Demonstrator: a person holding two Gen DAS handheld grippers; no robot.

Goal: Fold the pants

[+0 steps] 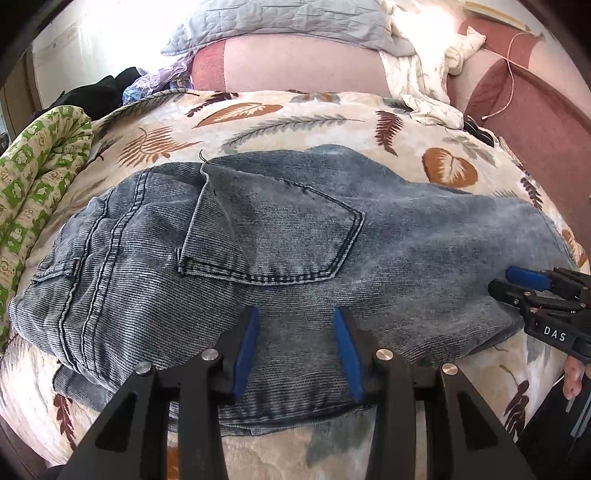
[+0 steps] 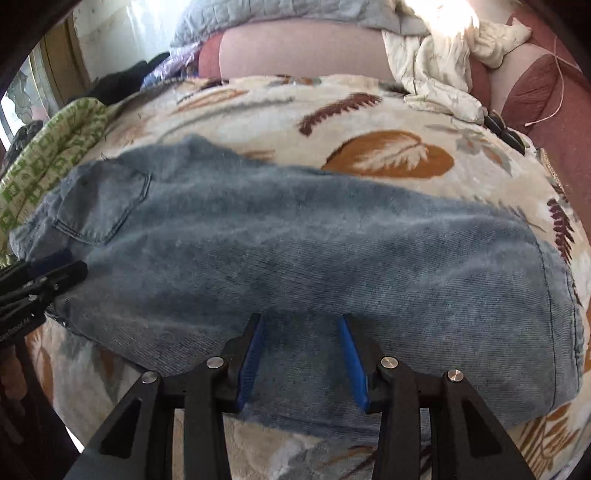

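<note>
Underneath everything lies the blanket (image 1: 280,122), cream with brown and grey leaves, and we take it as our landmark. Across its middle the jeans (image 1: 258,251) lie flat, folded lengthwise with the legs stacked, the back pocket (image 1: 291,236) facing up; the waist sits toward the blanket's left side and the leg ends (image 2: 546,314) toward its right. Off the blanket's left edge a green-patterned quilt (image 1: 40,177) is bunched up, and beyond its far edge a grey pillow (image 1: 280,22) and a crumpled white cloth (image 1: 424,77) rest.

We hold the left gripper (image 1: 295,349) over the near edge of the jeans just below the pocket — its blue-padded jaws stand apart with nothing between them. Our right gripper (image 2: 301,360) hovers over the near edge of the legs, farther toward the blanket's right side, jaws likewise spread and empty. Each gripper shows at the edge of the other's view.
</note>
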